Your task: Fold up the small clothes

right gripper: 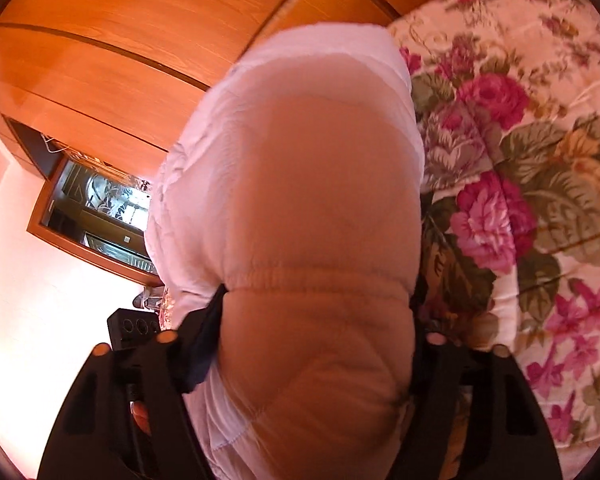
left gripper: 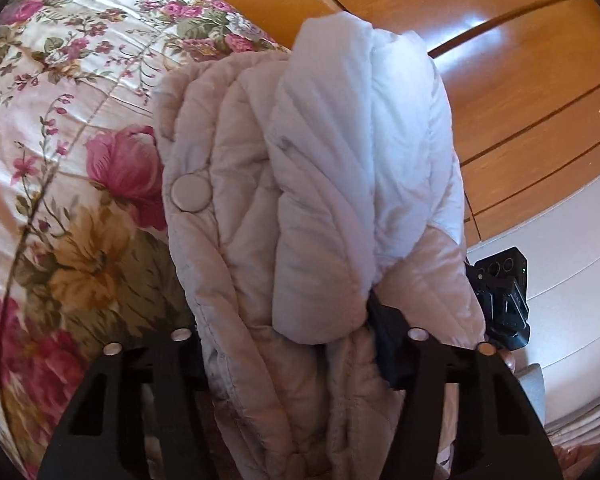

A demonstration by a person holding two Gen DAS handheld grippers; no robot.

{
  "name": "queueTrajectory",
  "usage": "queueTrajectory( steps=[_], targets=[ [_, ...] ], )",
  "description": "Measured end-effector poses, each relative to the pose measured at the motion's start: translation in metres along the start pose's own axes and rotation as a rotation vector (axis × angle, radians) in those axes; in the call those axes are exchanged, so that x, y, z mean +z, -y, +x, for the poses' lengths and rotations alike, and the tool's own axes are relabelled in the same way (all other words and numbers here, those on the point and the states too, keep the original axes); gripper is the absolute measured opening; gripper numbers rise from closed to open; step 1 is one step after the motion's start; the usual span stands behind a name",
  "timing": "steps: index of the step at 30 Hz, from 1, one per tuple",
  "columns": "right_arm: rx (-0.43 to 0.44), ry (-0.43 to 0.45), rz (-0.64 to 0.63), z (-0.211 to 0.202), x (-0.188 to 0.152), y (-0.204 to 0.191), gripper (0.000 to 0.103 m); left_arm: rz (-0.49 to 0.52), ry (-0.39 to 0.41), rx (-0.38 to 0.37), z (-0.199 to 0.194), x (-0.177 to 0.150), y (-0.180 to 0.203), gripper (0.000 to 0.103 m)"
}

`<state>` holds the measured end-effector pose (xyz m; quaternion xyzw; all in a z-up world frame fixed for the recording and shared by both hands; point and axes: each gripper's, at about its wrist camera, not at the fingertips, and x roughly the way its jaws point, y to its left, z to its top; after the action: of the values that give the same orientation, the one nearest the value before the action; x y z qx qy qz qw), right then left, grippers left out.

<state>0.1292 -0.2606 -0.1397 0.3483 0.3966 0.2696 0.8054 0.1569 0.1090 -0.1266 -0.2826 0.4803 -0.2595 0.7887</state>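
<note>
Jaws of both grippers, left gripper [left gripper: 300,344] and right gripper [right gripper: 312,340], clamped on the bunched quilted jacket [left gripper: 260,208], held above the floral bedspread [left gripper: 72,128]. Bulky, slippery padding: could slide free or unroll, undoing folds. Wooden wardrobe [left gripper: 520,80] at one o'clock.

The quilted jacket [left gripper: 300,208] fills the middle of both wrist views and hides the tips of each gripper's fingers [left gripper: 392,344], so the contact there cannot be made out. Its lower end runs off the bottom edge. The right view is soft, blurring the jacket's stitching. The floral bedspread [left gripper: 60,160] is cut by the frame's rim.
</note>
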Motion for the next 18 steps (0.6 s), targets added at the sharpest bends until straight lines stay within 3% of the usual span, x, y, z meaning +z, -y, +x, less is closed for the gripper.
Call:
queueTrajectory(
  steps=[5, 11, 13, 15, 16, 18],
  targets=[
    [-0.025, 0.044, -0.047, -0.039, -0.013, -0.005, 0.062, 0.06, -0.025, 0.004, 0.007, -0.012, 0.03, 0.047],
    [-0.024, 0.061, 0.0, -0.079, -0.039, 0.014, 0.062, 0.109, -0.091, -0.054, 0.026, -0.038, 0.065, 0.048],
    [-0.013, 0.062, 0.025, -0.084, -0.044, 0.021, 0.064, 0.11, -0.095, -0.061, 0.032, -0.044, 0.071, 0.054],
    [0.003, 0.064, 0.065, -0.087, -0.048, 0.032, 0.07, 0.099, -0.083, -0.033, 0.039, -0.045, 0.073, 0.072],
    [0.006, 0.066, 0.082, -0.087, -0.05, 0.034, 0.076, 0.091, -0.082, -0.026, 0.041, -0.043, 0.073, 0.074],
    [0.015, 0.063, 0.075, -0.086, -0.051, 0.034, 0.079, 0.074, -0.076, -0.031, 0.039, -0.042, 0.071, 0.082]
  ],
)
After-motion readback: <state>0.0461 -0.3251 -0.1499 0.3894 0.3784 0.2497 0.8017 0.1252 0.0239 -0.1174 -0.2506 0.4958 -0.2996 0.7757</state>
